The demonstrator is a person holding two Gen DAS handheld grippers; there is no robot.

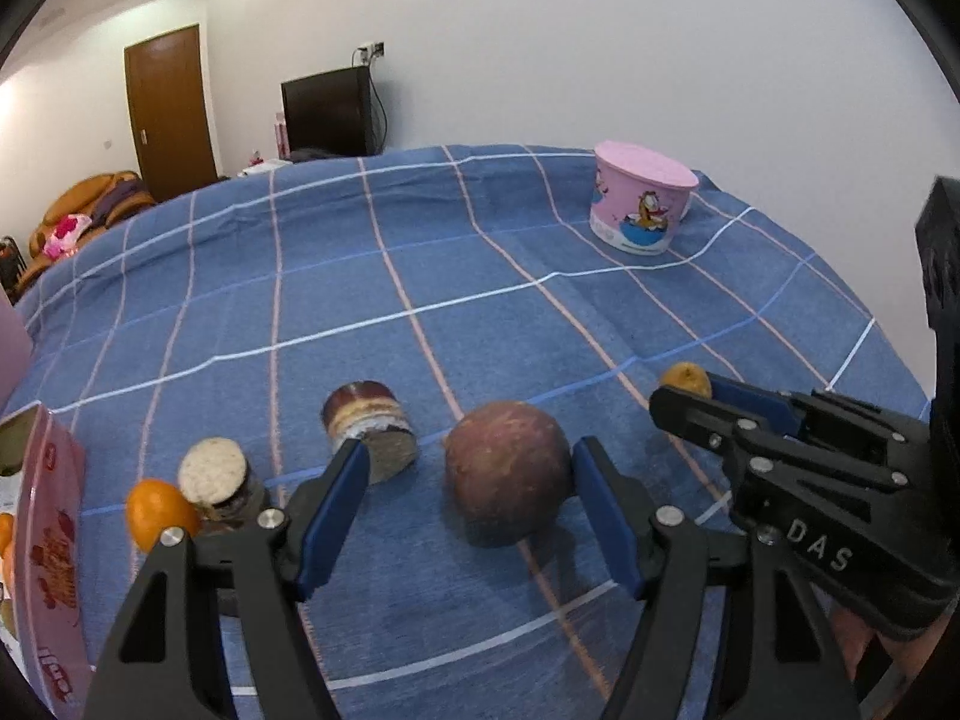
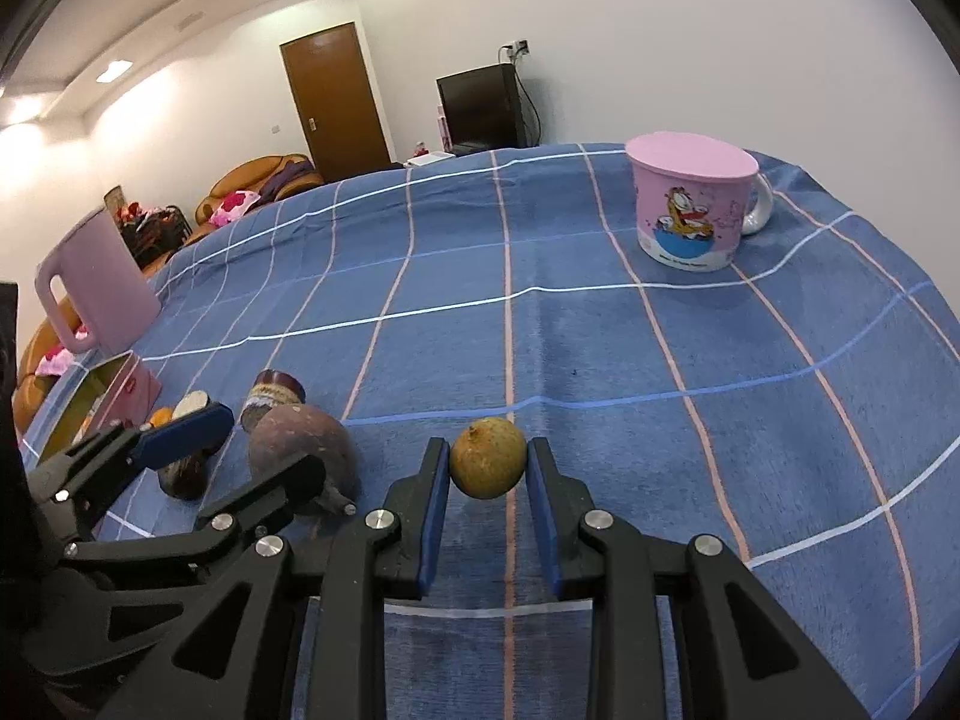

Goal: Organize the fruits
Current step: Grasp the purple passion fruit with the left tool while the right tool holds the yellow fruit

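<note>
While gripped, round longan (image 2: 487,457) stem-up.

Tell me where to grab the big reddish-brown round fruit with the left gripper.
Grip the reddish-brown fruit across its widest middle, coming in level and straight ahead from the near side. It is round, sits on the blue cloth, and already lies between the open fingers of the left hand-held gripper. The side gaps look unequal, so centre first, probably.

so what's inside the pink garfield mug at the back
Cannot be seen: a flat pink lid sits on top of the pink Garfield mug and covers its mouth in both wrist views. Only the outside and its white handle show.
</note>
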